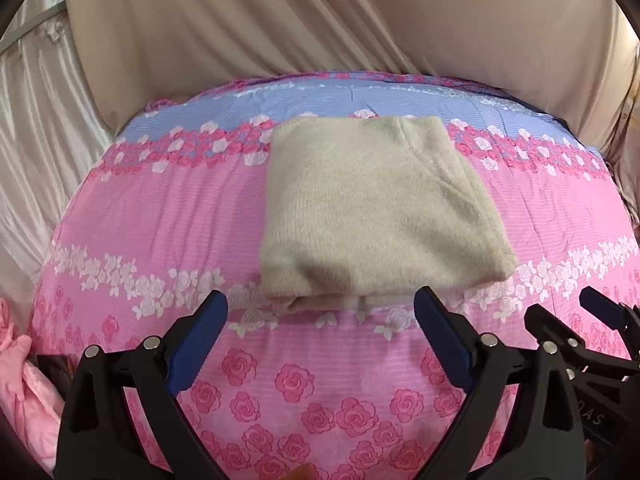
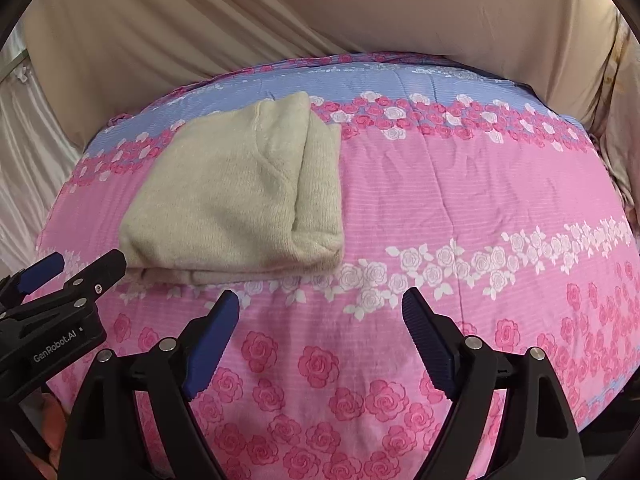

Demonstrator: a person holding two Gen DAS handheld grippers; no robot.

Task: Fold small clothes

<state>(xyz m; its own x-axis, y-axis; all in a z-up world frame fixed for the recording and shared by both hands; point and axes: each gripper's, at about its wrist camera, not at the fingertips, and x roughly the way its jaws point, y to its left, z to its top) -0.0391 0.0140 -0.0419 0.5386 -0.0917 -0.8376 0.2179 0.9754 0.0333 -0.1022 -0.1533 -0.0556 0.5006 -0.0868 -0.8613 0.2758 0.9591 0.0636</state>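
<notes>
While the cream knitted sweater (image 1: pixel 380 208) lay folded into a compact rectangle on the pink rose-print bedspread (image 1: pixel 160 220), both claws hung back from it, empty. The left gripper (image 1: pixel 320 312) stood with its blue pads (image 1: pixel 200 340) spread wide, pointed straight at the near edge of the bundle and just short of it. The right gripper (image 2: pixel 320 312) was likewise spread, holding nothing, and aimed at bare bedspread to the right of the sweater, which sat toward the far left in its view.

The fold looked essentially finished: layers were stacked, with a thin under-layer peeking out along the near edge and a rolled lip on the right side. If a tidying step remained, it would be done best by pinching only that loose near edge, low and shallow, and tucking it under without dragging the whole pile, since soft knit slides easily over smooth cotton. A beige draped cloth (image 1: pixel 320 20) hung behind the bed, and a pink garment (image 1: pixel 24 392) lay at the left margin, possibly next.
</notes>
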